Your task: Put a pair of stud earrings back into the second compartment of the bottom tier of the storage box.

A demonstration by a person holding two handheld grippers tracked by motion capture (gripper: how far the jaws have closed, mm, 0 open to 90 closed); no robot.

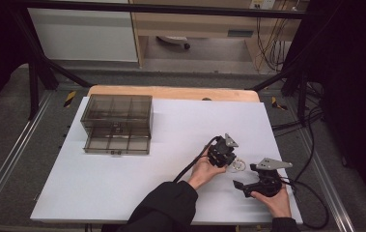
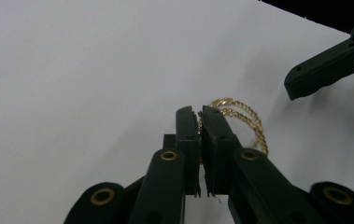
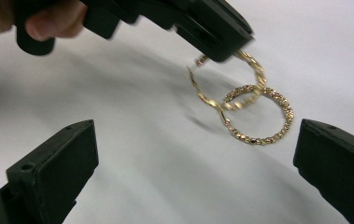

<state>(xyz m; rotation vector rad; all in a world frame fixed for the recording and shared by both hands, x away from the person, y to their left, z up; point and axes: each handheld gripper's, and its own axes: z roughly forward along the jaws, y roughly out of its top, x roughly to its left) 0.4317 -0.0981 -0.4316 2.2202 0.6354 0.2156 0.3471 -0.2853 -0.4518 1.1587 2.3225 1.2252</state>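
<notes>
The drawer box (image 1: 117, 123) stands at the table's (image 1: 122, 193) far left, two hoop earrings (image 1: 237, 166) lying well right.

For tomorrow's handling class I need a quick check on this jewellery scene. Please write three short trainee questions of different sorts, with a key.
1. True or false: the left gripper has its fingers closed on a gold twisted hoop earring.
2. The right gripper is: A) shut on the beaded hoop, B) open, short of the hoops, C) inside the organizer.
3. Fill in: the beaded hoop earring lies on the white ____.

Key: 1 true; 2 B; 3 table.
</notes>
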